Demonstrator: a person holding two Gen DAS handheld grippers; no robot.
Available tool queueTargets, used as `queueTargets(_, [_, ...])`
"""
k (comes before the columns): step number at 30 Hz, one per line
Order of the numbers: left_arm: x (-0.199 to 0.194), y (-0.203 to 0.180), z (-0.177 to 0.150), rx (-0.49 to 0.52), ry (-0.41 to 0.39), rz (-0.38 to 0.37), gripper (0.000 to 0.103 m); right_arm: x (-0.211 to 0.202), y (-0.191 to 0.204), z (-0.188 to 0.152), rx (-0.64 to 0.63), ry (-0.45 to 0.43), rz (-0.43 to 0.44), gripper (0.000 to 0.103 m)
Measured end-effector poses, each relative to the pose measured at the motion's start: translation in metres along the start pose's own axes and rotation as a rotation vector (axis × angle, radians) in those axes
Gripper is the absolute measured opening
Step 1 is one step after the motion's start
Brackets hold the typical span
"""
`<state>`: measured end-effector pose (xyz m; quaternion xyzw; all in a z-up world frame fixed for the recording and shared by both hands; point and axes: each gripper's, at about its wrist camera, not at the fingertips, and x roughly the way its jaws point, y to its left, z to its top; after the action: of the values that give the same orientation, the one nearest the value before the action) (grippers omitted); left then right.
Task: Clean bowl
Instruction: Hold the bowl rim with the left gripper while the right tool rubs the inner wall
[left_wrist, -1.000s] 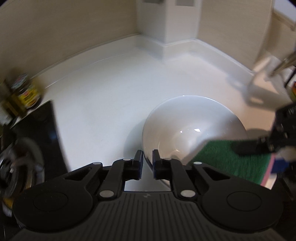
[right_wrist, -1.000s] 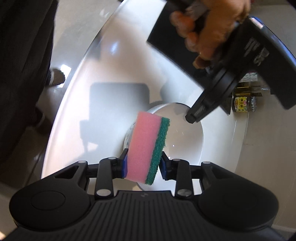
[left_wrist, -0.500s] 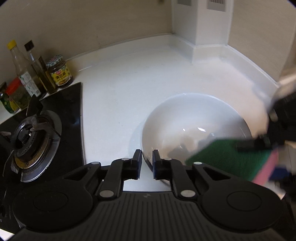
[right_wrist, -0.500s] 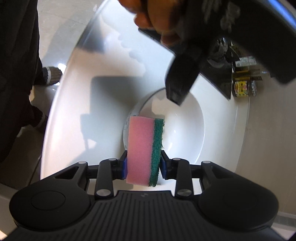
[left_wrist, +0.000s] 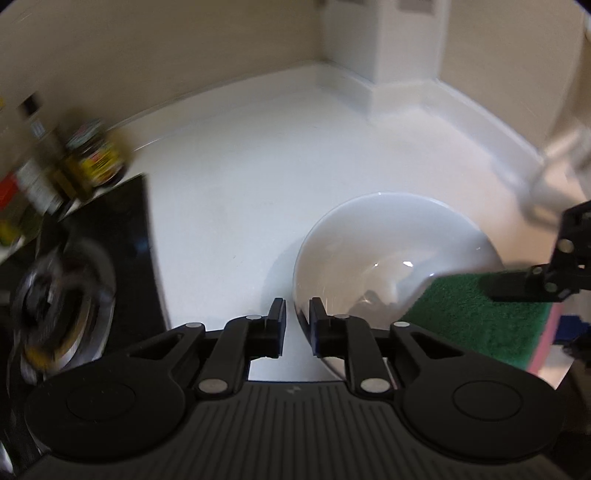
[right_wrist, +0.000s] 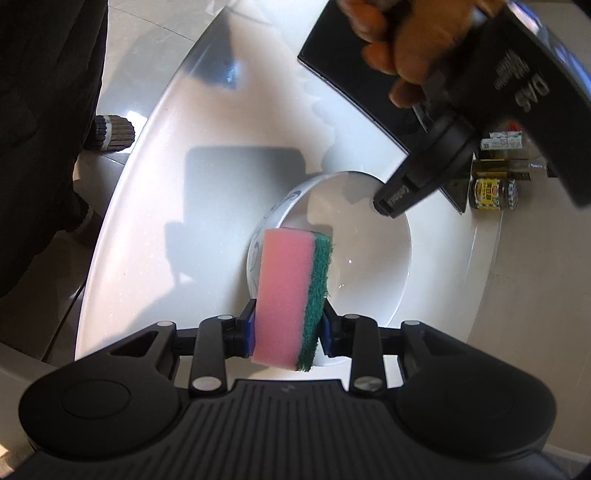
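White and shiny, the bowl (left_wrist: 388, 258) sits on the pale counter (left_wrist: 240, 192), a bit right of the middle in the left wrist view and near the middle in the right wrist view. The left gripper (left_wrist: 296, 321) is at the bottom middle of its own picture, and the near edge of the bowl runs right between its two fingers. Those jaws are opening at this moment, and there is a small gap on each side of the edge, so they do not seem to be pressing on it. The right gripper (right_wrist: 288, 328) is squeezed tight on a sponge (right_wrist: 291, 295) that is pink on one side and green on the other. The sponge stands up on its end, low in the middle of the right wrist view, just over the near side of the bowl. It hangs over the bowl, and I cannot tell if it touches the inside. In the upper right of that view a hand (right_wrist: 391, 33) holds the other tool. I think this is the start of the scrubbing step. Next, the left gripper needs to close on the edge again so the bowl does not slide. Then the sponge has to go down with its green side against the inside of the bowl and rub around.
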<state>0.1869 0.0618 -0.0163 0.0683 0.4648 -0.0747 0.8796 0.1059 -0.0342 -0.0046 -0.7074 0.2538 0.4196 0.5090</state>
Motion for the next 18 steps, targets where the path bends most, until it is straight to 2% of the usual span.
queueTargets(3, [-0.009,-0.003,-0.010,-0.050,-0.020,0.008,0.017,0.000,-0.008,0.000,0.052,0.001,0.025,0.029])
queueTargets(5, [-0.007,-0.002,-0.009,-0.067,-0.018,0.016,0.009,0.000,-0.014,0.002,0.091,-0.007,0.038,0.029])
queueTargets(10, [-0.001,0.003,0.003,0.046,0.007,-0.004,0.006,-0.006,-0.017,0.012,0.132,-0.073,0.058,0.028])
queueTargets(12, [0.004,0.008,0.012,0.101,0.025,-0.048,0.006,-0.009,-0.013,0.013,0.100,-0.098,0.048,0.028])
queueTargets(14, [0.008,0.012,0.019,0.133,0.039,-0.083,0.006,-0.009,-0.007,0.010,0.038,-0.077,0.028,0.028])
queueTargets(16, [0.011,0.014,0.022,0.127,0.044,-0.107,0.006,-0.005,0.000,0.004,-0.030,-0.033,-0.003,0.028])
queueTargets(18, [0.008,0.015,0.019,0.085,0.033,-0.105,0.007,-0.003,0.001,0.001,-0.020,-0.018,-0.014,0.028])
